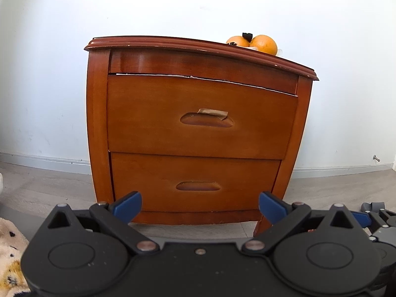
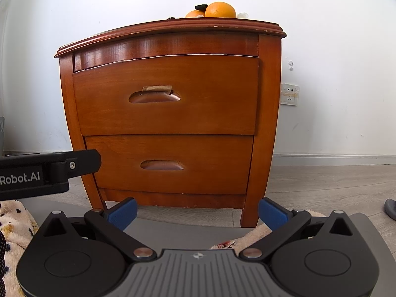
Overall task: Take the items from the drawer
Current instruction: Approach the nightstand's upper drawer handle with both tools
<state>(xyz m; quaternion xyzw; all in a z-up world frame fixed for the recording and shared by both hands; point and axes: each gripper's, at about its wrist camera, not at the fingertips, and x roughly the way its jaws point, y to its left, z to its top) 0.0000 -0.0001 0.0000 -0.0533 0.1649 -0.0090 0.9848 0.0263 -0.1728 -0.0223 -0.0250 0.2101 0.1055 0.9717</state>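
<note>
Grey wood-look floor (image 2: 321, 185) — wooden nightstand (image 2: 170, 113) stands on it, fluffy spotted rug (image 2: 14, 220) alongside; nightstand top carries two oranges (image 2: 220, 10) — touching.

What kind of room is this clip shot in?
Probably a home bedroom: a wooden two-drawer nightstand against a white wall, oranges on top, a wall socket, and a fluffy rug.

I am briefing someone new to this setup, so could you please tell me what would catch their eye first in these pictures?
The reddish-brown wooden nightstand against the white wall fills both views, with both of its drawers shut. Two oranges sit on its top toward the right rear, and a scrap of brown tape clings above the upper drawer's recessed handle. Low in front, the left tool and right tool are both open.
</note>
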